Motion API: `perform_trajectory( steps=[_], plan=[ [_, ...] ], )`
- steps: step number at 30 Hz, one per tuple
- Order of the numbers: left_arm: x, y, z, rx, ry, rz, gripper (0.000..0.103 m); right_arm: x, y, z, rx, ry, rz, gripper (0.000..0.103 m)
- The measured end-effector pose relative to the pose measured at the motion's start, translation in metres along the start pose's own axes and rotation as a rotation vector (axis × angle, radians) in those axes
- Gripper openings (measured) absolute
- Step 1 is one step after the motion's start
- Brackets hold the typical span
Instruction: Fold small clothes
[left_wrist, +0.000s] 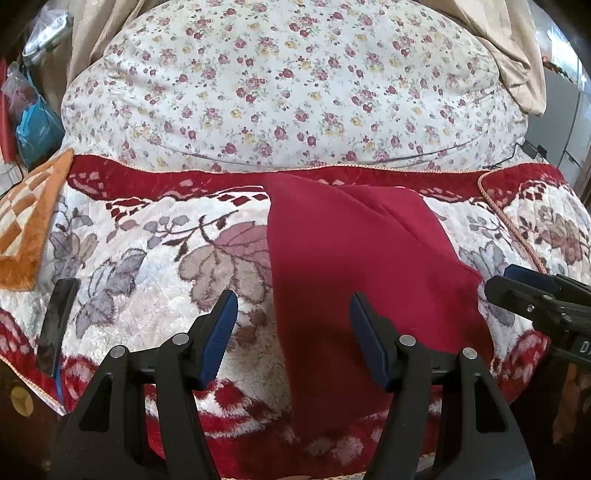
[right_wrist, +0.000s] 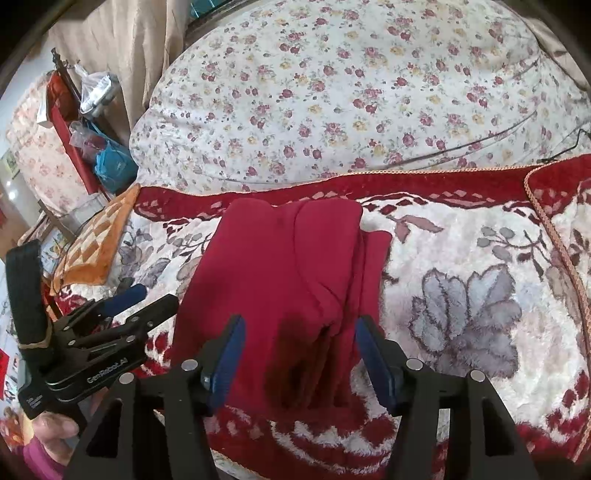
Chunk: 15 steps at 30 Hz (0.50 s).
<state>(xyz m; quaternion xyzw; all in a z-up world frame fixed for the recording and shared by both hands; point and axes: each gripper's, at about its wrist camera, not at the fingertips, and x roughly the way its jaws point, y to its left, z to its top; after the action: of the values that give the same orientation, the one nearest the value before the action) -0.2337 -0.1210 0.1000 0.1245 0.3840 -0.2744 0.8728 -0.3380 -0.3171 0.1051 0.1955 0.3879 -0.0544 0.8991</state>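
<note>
— Where is the garment?

— The red garment lies folded on the plush floral blanket that covers the bed, near the front edge. Behind it is a big quilt with small roses.

— And the two tools?

— The left gripper hangs over the left edge of the cloth, its jaws spread wide and holding nothing. The right gripper is above the near end of the garment, also with jaws apart, not touching the cloth as far as I can see.

— Anything else?

— An orange checked mat lies at the left, and a dark phone rests near the blanket's edge.
</note>
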Motion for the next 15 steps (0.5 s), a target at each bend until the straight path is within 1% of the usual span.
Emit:
perform_trajectory(
  steps=[2, 4, 6, 15],
  plan=[
    [-0.002, 0.001, 0.000, 0.001, -0.005, 0.007, 0.063, -0.001, 0.003, 0.000, -0.018, -0.009, -0.024, 0.060],
    [-0.004, 0.001, 0.000, 0.004, -0.013, 0.021, 0.063, -0.001, 0.007, 0.001, -0.036, -0.025, -0.047, 0.066],
    [-0.006, 0.001, 0.001, 0.007, -0.018, 0.027, 0.063, -0.001, 0.010, 0.002, -0.041, -0.035, -0.053, 0.070],
    [-0.011, 0.005, 0.005, -0.002, -0.038, 0.032, 0.063, 0.005, 0.017, 0.005, -0.065, -0.019, -0.051, 0.070]
  ],
)
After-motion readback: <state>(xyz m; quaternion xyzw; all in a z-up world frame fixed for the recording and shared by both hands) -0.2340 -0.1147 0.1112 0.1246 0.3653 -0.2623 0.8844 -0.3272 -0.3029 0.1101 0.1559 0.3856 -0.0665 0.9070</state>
